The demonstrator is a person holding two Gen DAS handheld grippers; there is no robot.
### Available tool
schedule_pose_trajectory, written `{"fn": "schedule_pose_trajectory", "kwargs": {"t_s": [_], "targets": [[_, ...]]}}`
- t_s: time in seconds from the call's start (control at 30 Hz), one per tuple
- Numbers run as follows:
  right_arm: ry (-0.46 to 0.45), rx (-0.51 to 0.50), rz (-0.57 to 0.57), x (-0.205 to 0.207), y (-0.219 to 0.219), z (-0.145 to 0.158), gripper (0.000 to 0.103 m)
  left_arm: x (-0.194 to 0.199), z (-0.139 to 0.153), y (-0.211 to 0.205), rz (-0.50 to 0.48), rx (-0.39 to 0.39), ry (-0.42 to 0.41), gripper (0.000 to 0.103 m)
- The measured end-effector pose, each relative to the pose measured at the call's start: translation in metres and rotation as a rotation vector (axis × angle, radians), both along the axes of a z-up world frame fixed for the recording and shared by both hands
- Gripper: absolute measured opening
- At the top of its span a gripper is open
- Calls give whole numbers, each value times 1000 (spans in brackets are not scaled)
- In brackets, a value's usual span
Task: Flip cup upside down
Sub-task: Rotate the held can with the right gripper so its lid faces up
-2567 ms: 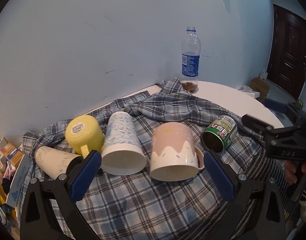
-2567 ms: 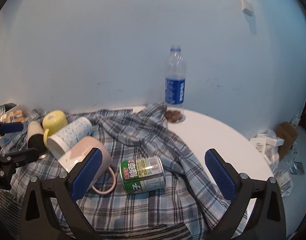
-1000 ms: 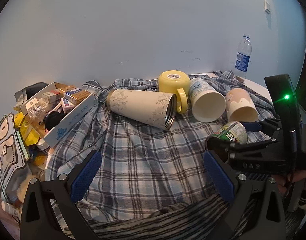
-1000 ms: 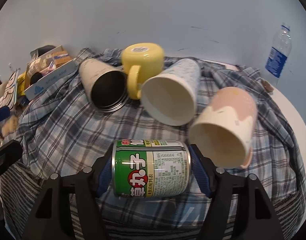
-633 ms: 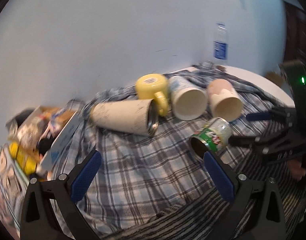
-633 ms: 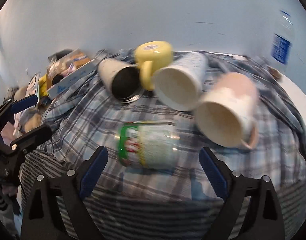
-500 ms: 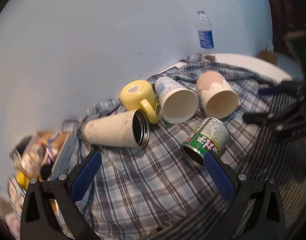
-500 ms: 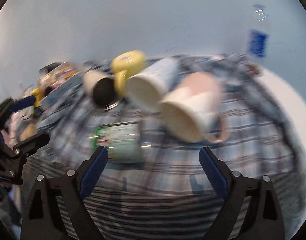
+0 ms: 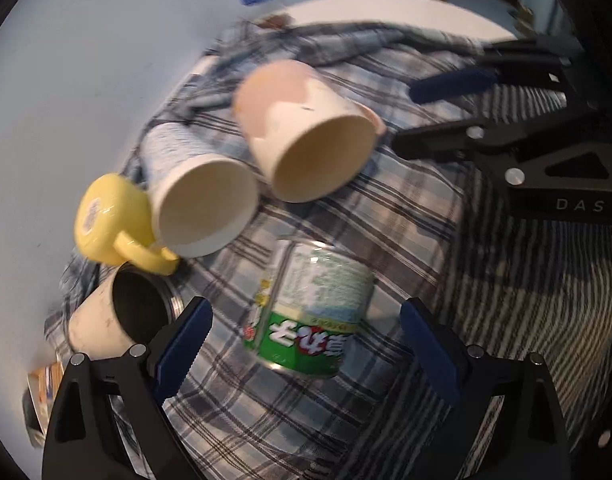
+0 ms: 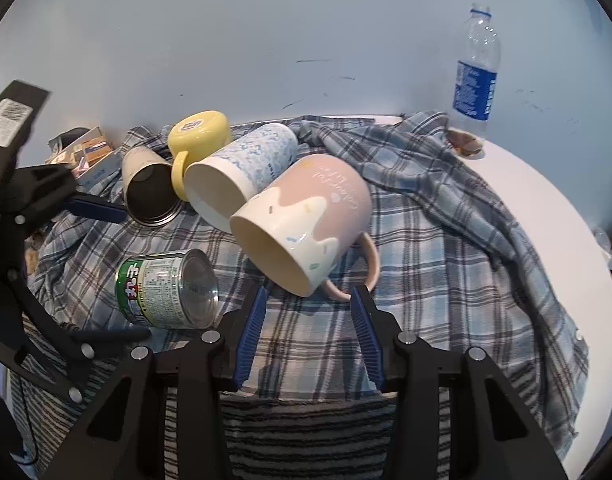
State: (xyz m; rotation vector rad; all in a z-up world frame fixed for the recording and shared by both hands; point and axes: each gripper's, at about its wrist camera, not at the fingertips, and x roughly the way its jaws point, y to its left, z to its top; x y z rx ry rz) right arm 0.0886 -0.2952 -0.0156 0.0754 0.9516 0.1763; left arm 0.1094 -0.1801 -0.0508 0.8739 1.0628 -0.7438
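Home room: plaid shirt (image 10: 426,248) over white table (image 10: 546,208), mugs (image 10: 306,220), water bottle (image 10: 476,68)

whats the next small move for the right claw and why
Probably ease the right claw forward so its open fingers straddle the rim of the pink mug. The mug lies on its side on the plaid cloth, mouth towards the claw, just ahead of the fingertips and not yet gripped. Its handle sits by the right-hand finger, so a slight shift away from it may help.

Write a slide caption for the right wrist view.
Right gripper open before the tipped pink mug; green can lies beside it on plaid cloth.
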Motion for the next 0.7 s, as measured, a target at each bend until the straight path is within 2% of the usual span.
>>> {"fn": "schedule_pose_trajectory", "kwargs": {"t_s": [0.13, 0.37, 0.43, 0.53, 0.6, 0.67, 0.7], "targets": [[7, 17, -9, 2, -5, -4, 44, 6, -16, -25, -46, 99, -2, 97], [26, 38, -13, 4, -12, -10, 44, 22, -38, -45, -44, 175, 38, 97], [31, 46, -6, 4, -11, -12, 44, 28, -44, -47, -25, 188, 50, 91], [51, 44, 10, 6, -8, -17, 44, 36, -45, -43, 26, 151, 109, 72], [76, 48, 25, 8, -5, -21, 43, 38, -41, -38, 46, 111, 125, 72], [90, 43, 39, 10, -1, -24, 33, 37, -35, -33, 66, 73, 111, 72], [94, 37, 45, 9, 1, -24, 33, 37, -31, -30, 76, 51, 101, 72]]}}
